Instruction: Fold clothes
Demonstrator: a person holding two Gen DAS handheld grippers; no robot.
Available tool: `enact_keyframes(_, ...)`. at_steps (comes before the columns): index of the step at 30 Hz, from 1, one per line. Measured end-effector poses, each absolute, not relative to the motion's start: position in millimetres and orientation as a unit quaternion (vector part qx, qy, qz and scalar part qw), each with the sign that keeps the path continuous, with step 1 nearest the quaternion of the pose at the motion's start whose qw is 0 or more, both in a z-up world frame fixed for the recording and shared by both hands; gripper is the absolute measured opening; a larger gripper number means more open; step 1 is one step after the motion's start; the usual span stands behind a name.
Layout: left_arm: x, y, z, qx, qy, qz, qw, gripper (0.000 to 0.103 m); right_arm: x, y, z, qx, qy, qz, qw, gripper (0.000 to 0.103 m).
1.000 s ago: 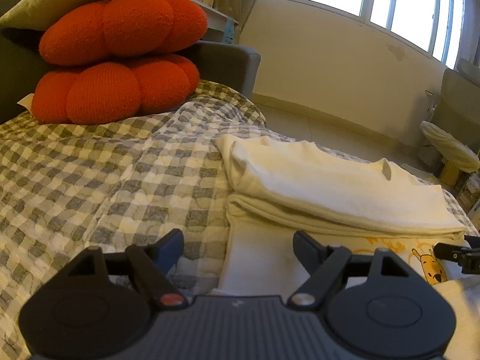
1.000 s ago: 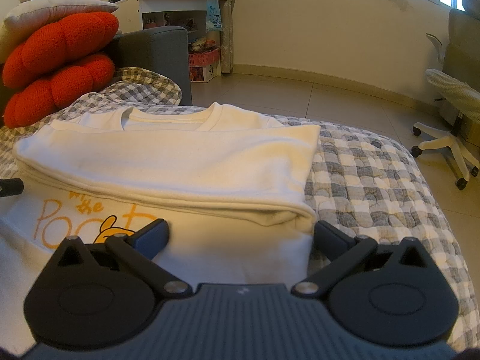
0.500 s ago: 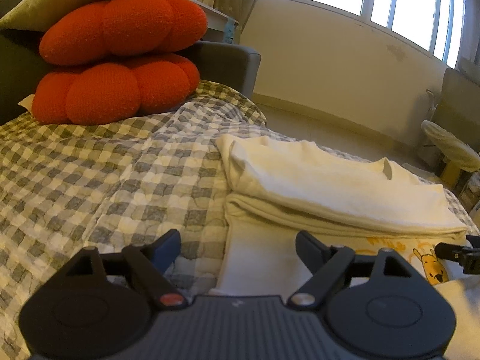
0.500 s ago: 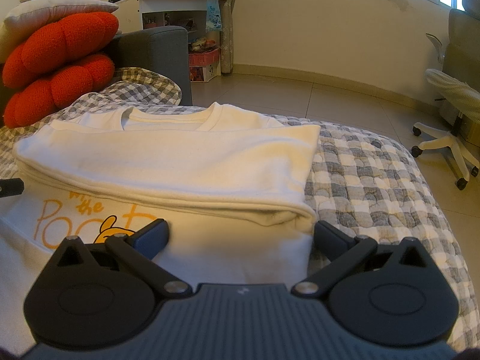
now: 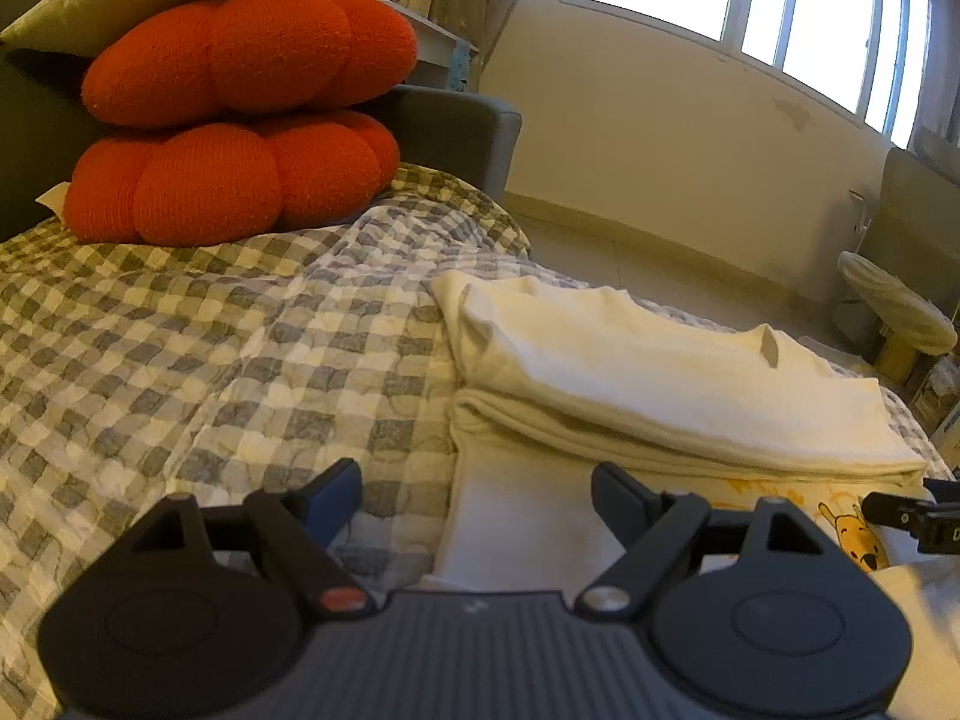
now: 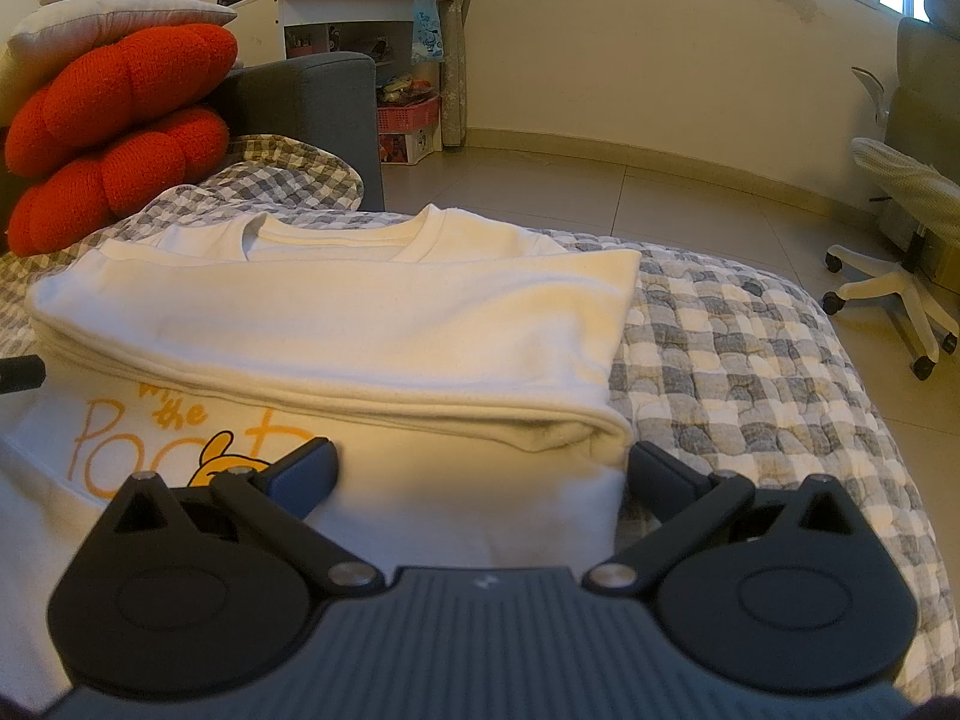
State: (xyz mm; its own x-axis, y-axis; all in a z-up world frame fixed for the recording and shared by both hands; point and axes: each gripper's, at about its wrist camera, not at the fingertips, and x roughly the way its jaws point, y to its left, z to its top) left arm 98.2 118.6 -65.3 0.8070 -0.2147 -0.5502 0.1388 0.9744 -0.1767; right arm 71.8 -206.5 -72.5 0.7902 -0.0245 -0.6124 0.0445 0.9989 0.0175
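Observation:
A cream sweatshirt (image 5: 660, 372) with an orange print and a yellow bear lies partly folded on the checked quilt; its sleeves are folded across the chest below the collar. It also shows in the right wrist view (image 6: 372, 324). My left gripper (image 5: 477, 495) is open and empty over the shirt's left edge, low above the fabric. My right gripper (image 6: 480, 471) is open and empty over the shirt's right edge. The tip of the right gripper shows at the left wrist view's right side (image 5: 900, 516).
The grey-and-white checked quilt (image 5: 198, 348) covers the bed. Two red pumpkin cushions (image 5: 240, 114) are stacked against a dark headboard with a pillow on top. A white office chair (image 6: 900, 240) and tiled floor lie beyond the bed's edge.
The left gripper has drifted very slightly; the right gripper and the shirt have not visibly moved.

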Motion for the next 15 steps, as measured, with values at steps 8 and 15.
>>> enact_keyframes(8,97.7,117.2,-65.3,-0.06,0.297,-0.091,0.949,0.085,71.8,-206.3,-72.6,0.015,0.323,-0.018,0.946,0.103)
enact_keyframes(15,97.4,118.0,-65.2,-0.063,0.295,-0.091,0.949,0.085,72.0,-206.3,-72.4,0.016,0.323,-0.018,0.946,0.103)
